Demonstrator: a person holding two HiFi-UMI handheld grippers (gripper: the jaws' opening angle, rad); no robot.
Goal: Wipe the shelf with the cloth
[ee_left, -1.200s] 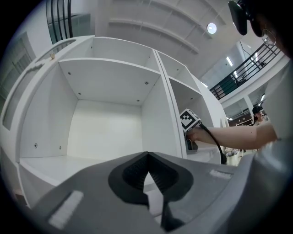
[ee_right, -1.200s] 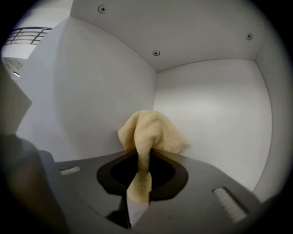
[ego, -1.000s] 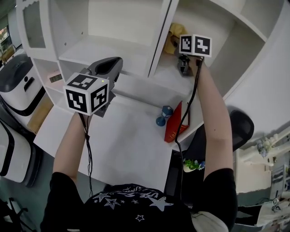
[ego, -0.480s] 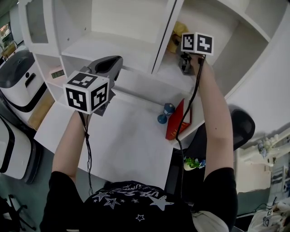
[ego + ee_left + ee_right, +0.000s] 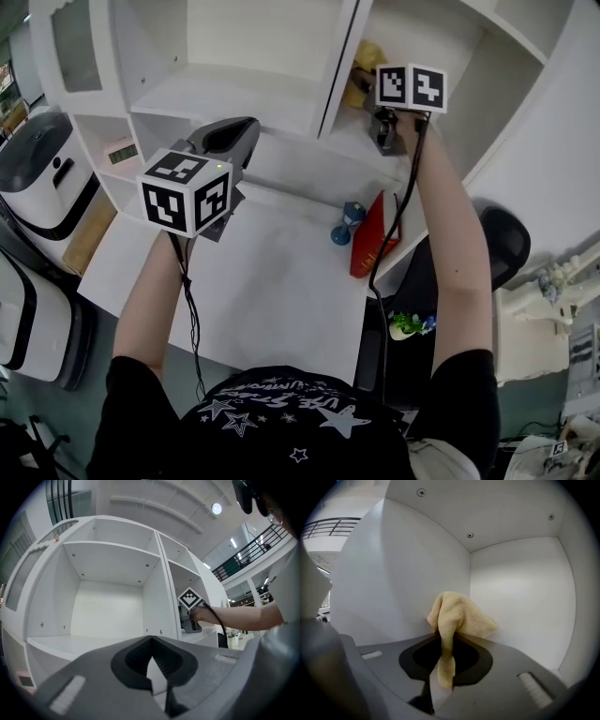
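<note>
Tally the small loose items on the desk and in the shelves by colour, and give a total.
Yellow: 1, the cloth, pinched in the right claw
Blue: 1, the dumbbell-shaped item on the desk
Red: 1, the flat item beside it
Pink: 1, the small device on a low shelf
Total: 4

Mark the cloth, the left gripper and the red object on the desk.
cloth (image 5: 461, 613), right gripper view, on the bunched top fold.
left gripper (image 5: 151, 641), left gripper view, where its shut jaws meet.
red object (image 5: 371, 246), head view, on its flat red face.
</note>
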